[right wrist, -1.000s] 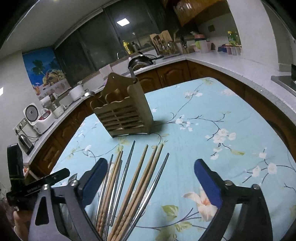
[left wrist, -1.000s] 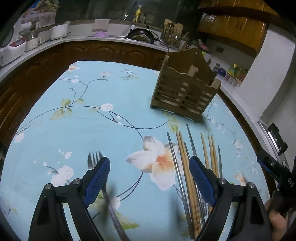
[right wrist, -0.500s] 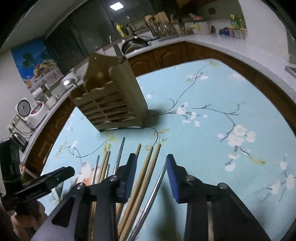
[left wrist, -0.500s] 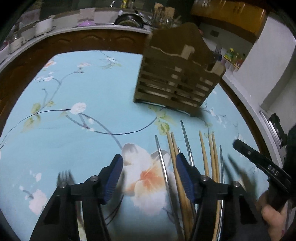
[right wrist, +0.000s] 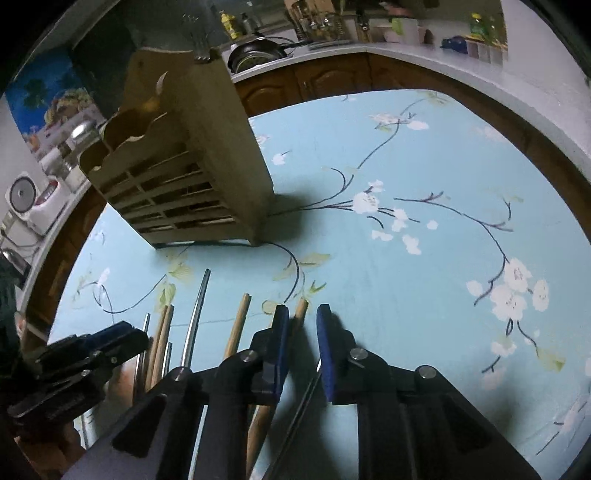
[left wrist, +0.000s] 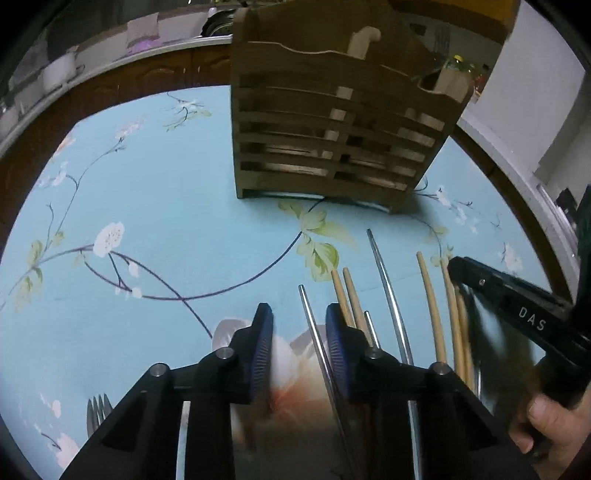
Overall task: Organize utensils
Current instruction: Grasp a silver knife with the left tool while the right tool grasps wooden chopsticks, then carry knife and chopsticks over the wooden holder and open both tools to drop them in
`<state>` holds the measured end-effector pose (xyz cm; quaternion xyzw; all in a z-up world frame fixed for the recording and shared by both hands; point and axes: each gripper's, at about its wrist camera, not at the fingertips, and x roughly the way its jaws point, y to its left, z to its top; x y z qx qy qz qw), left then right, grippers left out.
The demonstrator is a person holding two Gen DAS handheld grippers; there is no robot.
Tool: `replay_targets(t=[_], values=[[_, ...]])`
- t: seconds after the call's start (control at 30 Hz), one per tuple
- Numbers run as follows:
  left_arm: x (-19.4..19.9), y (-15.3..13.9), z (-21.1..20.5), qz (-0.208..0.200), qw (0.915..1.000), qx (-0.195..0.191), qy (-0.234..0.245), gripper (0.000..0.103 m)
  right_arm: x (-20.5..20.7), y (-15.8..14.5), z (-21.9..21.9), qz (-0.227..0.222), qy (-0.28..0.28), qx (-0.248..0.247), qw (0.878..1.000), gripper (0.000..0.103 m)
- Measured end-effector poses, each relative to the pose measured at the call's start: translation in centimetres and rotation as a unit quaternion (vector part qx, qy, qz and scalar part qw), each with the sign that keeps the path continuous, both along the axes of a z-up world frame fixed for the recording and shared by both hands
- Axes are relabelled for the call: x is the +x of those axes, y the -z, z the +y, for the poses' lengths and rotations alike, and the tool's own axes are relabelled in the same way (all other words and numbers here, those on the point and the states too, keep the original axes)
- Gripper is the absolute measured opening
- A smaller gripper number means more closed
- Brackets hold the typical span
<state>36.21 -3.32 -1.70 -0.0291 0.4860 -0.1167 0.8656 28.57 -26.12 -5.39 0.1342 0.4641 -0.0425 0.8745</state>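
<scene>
A steel fork [left wrist: 98, 406] lies far left on the floral blue surface [left wrist: 166, 221]. The left gripper [left wrist: 299, 332], just closing, stands narrow over a steel chopstick [left wrist: 314, 325], pads apart. The right gripper [right wrist: 299, 332], also closing, is narrow around a wooden chopstick [right wrist: 301, 308]; contact is unclear. The slatted wooden holder [left wrist: 332, 129] stands behind.

I see a pale blue flowered cloth [right wrist: 424, 295] covering the worktop. Beyond the cloth's far edge runs a white counter [right wrist: 461, 59] over brown cabinet doors [right wrist: 325, 79], with a dark pan [right wrist: 255, 55] and a yellow bottle [right wrist: 226, 23] on it. Off the cloth's left edge I make out a white rice cooker [right wrist: 31, 201].
</scene>
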Motion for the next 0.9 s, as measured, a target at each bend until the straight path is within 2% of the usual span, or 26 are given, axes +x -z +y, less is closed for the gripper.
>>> replay_targets(t=[0.13, 0.17, 0.33, 0.5, 0.9], values=[[0.1, 0.2, -0.7, -0.009, 0.9997, 0.021, 0.005, 0.006, 0.5, 0.1, 1.0, 0.001, -0.010, -0.042, 0.999, 0.009], [0.1, 0.3, -0.8, -0.011, 0.9997, 0.023, 0.005, 0.005, 0.4, 0.1, 1.1, 0.000, -0.010, -0.047, 0.999, 0.009], [-0.4, 0.3, 0.1, -0.008, 1.0000, -0.003, -0.004, 0.003, -0.3, -0.4, 0.2, -0.011, 0.002, -0.004, 1.000, 0.006], [-2.1, -1.3, 2.0, -0.019, 0.9992, -0.031, -0.013, 0.002, -2.0, -3.2, -0.2, -0.045, -0.001, 0.023, 0.999, 0.005], [-9.6, -9.0, 6.8, -0.090, 0.9891, -0.116, -0.009, 0.002, -6.8, -11.1, 1.9, -0.134, -0.032, 0.040, 0.990, 0.004]])
